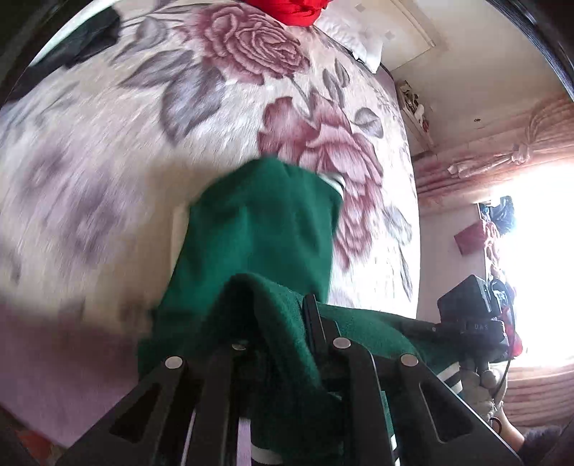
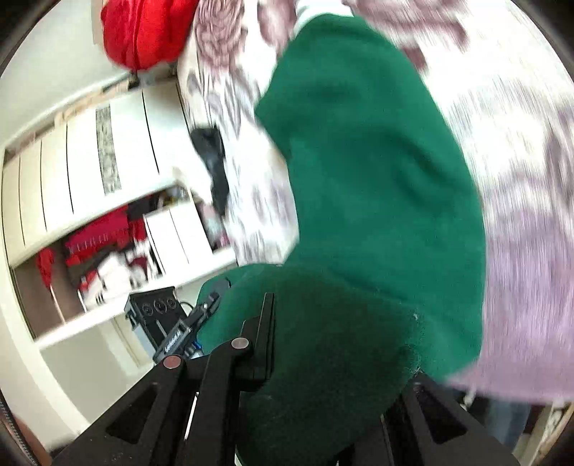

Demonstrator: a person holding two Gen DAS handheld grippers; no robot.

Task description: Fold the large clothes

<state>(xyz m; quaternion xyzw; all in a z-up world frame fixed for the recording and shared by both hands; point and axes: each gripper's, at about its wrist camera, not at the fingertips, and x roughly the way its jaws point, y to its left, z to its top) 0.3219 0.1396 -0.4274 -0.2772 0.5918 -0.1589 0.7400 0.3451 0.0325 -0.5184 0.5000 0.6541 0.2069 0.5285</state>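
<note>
A dark green garment (image 1: pixel 258 229) with white striped trim hangs between both grippers above the bed. My left gripper (image 1: pixel 272 304) is shut on a bunched edge of it, and cloth drapes over the fingers and hides the left one. At the right of that view my right gripper (image 1: pixel 434 328) pinches another part of the same edge. In the right wrist view the green garment (image 2: pixel 376 161) falls away toward the blanket, and my right gripper (image 2: pixel 333 344) is shut on it, its right finger covered. My left gripper (image 2: pixel 215 292) grips the edge at the left.
A floral blanket (image 1: pixel 107 143) covers the bed. A red garment (image 1: pixel 301 10) lies at its far end, a black one (image 1: pixel 89 36) near the far left. A bright window with pink curtains (image 1: pixel 502 150) is on the right. A white wardrobe (image 2: pixel 82 168) stands beside the bed.
</note>
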